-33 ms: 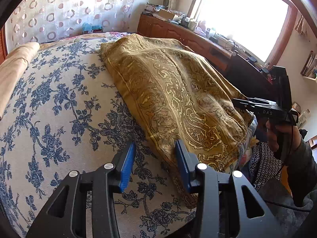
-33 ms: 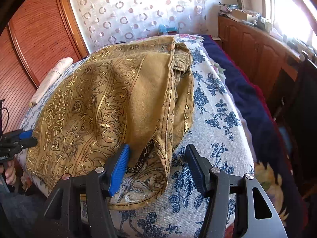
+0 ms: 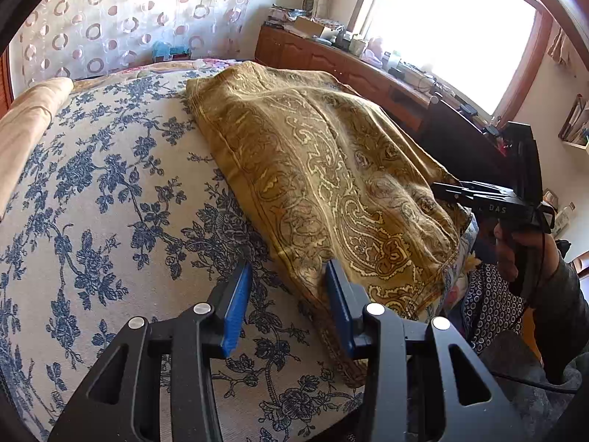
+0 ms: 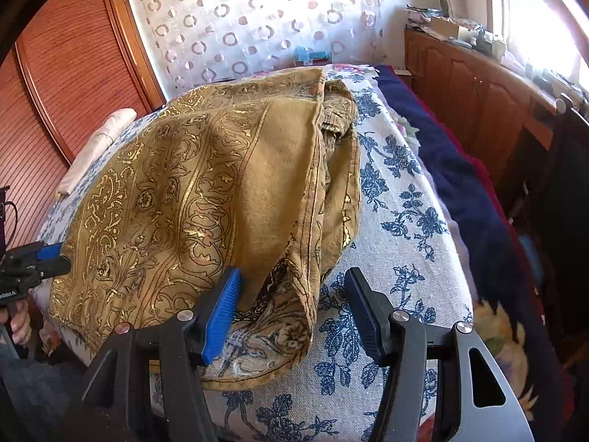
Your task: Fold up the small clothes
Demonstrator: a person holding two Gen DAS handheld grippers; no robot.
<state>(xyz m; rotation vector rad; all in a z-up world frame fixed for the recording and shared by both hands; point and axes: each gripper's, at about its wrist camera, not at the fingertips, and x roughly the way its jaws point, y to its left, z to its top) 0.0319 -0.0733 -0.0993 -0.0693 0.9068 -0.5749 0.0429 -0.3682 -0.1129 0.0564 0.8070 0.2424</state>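
Cloth (image 4: 206,191) folded on bed (image 4: 397,228). Right gripper (image 4: 291,305) opening, corner between jaws, unpinched. Left gripper (image 3: 285,302) parted, cloth edge beside right finger.

Wide open room over the flowered bedspread (image 3: 110,202) left of the folded gold cloth (image 3: 324,169). Blocked at the far right by a wooden cabinet (image 4: 478,92); hemmed behind by the curtain (image 4: 257,25) and wardrobe (image 4: 66,73).

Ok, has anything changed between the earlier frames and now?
Nothing has visibly changed. The gold patterned cloth lies on the floral bedcover as before. The left gripper is open at the cloth's edge. The right gripper has its jaws opening, with the cloth's corner loose between them.
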